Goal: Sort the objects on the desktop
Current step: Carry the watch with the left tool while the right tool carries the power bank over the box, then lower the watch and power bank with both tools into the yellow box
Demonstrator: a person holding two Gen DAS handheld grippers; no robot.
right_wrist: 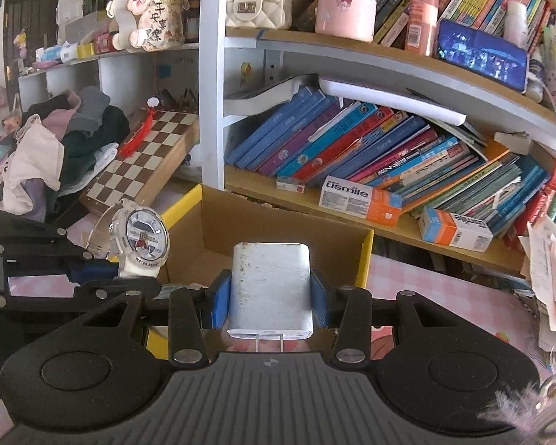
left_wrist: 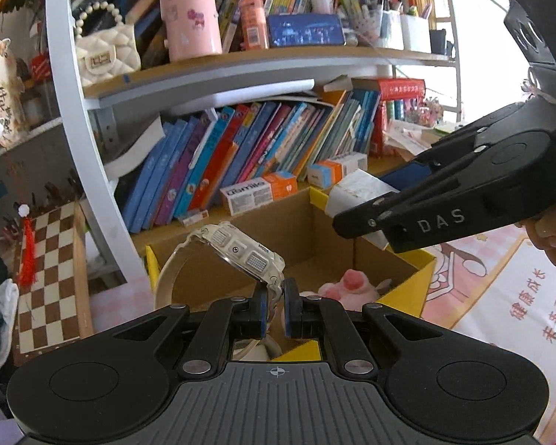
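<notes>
My left gripper (left_wrist: 274,309) is shut on the strap of a white wristwatch (left_wrist: 241,250), which stands up above the near edge of an open cardboard box (left_wrist: 307,222) with yellow flaps. From the right wrist view the same watch (right_wrist: 141,239) shows its dial at the left, held in the left gripper (right_wrist: 92,270). My right gripper (right_wrist: 268,302) is shut on a white plug-in charger (right_wrist: 270,285), prongs toward the camera, above the box (right_wrist: 278,222). In the left wrist view the right gripper (left_wrist: 363,215) reaches in from the right with the charger (left_wrist: 356,189) over the box's far right corner.
A pink plush toy (left_wrist: 348,285) lies inside the box. Behind it a bookshelf (right_wrist: 389,155) holds leaning books and toothpaste cartons (right_wrist: 359,202). A chessboard (right_wrist: 144,159) and a heap of clothes (right_wrist: 55,144) sit at the left. A pink patterned mat (left_wrist: 500,296) covers the desk.
</notes>
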